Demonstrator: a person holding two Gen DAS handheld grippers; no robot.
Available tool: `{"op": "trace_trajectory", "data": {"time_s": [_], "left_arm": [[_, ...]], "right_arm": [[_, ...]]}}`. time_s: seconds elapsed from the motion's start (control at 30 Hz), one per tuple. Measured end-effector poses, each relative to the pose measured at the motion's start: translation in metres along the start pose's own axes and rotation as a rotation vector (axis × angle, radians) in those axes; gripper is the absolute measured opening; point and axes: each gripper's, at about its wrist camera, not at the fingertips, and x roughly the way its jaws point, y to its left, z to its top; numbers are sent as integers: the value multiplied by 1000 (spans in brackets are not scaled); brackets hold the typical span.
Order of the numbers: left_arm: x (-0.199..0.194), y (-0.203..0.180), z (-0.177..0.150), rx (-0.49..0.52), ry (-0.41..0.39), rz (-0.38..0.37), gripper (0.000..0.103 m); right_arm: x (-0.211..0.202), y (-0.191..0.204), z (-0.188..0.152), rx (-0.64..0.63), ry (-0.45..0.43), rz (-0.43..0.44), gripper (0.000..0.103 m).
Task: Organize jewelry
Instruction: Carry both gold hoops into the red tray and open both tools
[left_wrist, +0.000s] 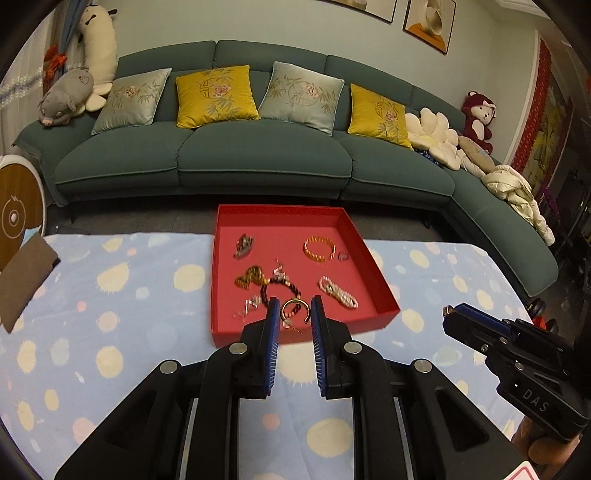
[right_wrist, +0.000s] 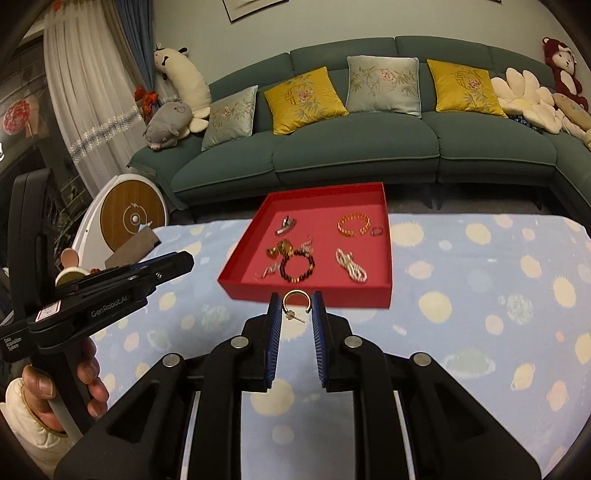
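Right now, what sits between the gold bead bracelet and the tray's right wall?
A small ring lies there, seen in both wrist views.

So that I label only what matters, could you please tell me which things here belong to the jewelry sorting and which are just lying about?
Belongs: red tray, amber bracelet, pearl strand, dark bead bracelet, first hoop earring in the left gripper, second hoop earring in the right gripper.
Lying about: green sofa, yellow cushion, plush monkey, brown cloth.
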Motion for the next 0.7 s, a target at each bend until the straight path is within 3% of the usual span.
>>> {"op": "trace_trajectory", "data": {"time_s": [0.27, 0.47, 0.7], "left_arm": [[76, 17, 51, -32, 40, 48, 15], [128, 24, 61, -38, 88, 79, 15], [162, 22, 66, -28, 109, 93, 15]], "right_arm": [[72, -22, 60, 74, 21, 23, 16], [126, -43, 63, 129, 85, 28, 16], [161, -59, 61, 154, 107, 11, 16]]}}
